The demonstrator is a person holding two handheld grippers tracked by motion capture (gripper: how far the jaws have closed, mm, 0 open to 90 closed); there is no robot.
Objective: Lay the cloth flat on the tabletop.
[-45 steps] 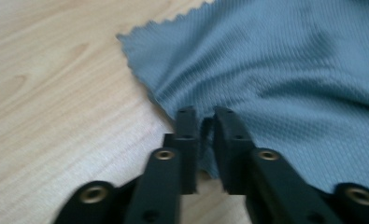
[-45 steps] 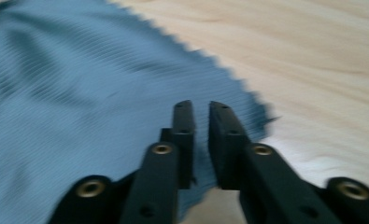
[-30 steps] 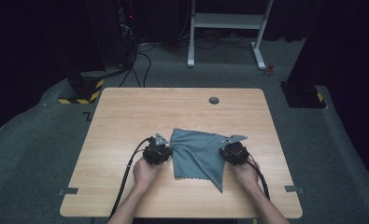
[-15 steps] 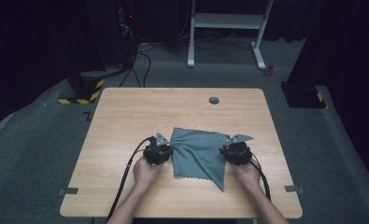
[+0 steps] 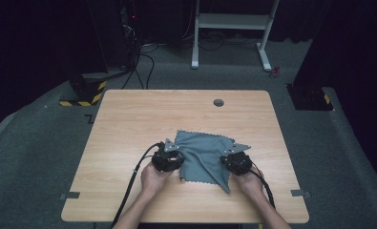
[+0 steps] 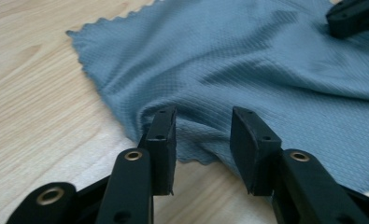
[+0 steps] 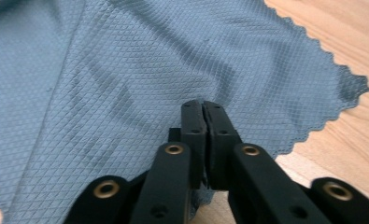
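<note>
The grey cloth [image 5: 206,158] is pinched by the closed right gripper [image 7: 203,122]; the left gripper [image 6: 203,133], jaws just parted, is held at its left edge.

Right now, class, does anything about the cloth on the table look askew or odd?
Yes. The grey cloth lies rumpled rather than flat: a fold runs across it and one corner trails toward the table's near edge. The right gripper is shut on its edge.

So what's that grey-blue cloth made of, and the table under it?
The cloth looks like microfibre: a fine woven diamond texture, matte, with zigzag-cut edges, and it drapes in soft folds. The table looks like wood-pattern laminate: pale grain lines under a smooth, faintly glossy surface. It could be real wood; the pictures leave that open.
</note>
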